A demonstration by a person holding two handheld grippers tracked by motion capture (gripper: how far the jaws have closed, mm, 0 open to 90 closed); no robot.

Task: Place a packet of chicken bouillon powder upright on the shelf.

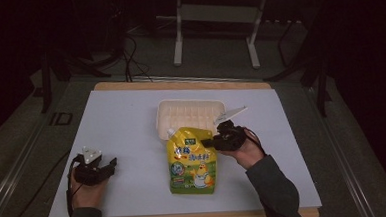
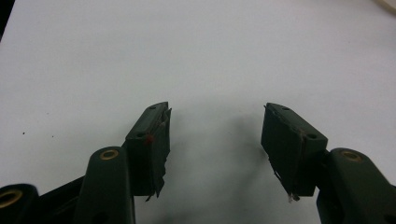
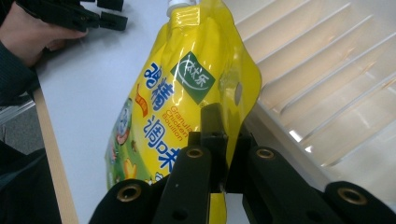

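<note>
- Where the light falls off, the room behind the desk (image 1: 131, 121) goes nearly black; a grey floor, a white metal frame (image 1: 215, 24) at 12 o'clock and loose cables (image 1: 133, 56) at 11 o'clock are all that can be made out.
- A pale sheet covers the desk, with a wooden edge showing along the far and near sides.
- At the centre of the desk lies a yellow pouch (image 1: 192, 161), its white spout pointing to 11 o'clock; its print is blurred in the high view, and in the right gripper view its lower end is cut off by the frame.
- Just beyond the pouch, toward 12 o'clock, sits a white ribbed tray (image 1: 189, 113); the pouch's top overlaps its near rim, hiding part of it.
- The right gripper (image 1: 217, 139), at 3 o'clock of the pouch, has its jaws closed tight on the pouch's upper side edge, seen clearly in the right gripper view; the hand behind it is partly hidden by the gripper body.
- The left gripper (image 1: 111, 165), at 8 o'clock on the desk and well apart from the pouch, rests with its jaws spread wide over bare sheet, holding nothing.
</note>
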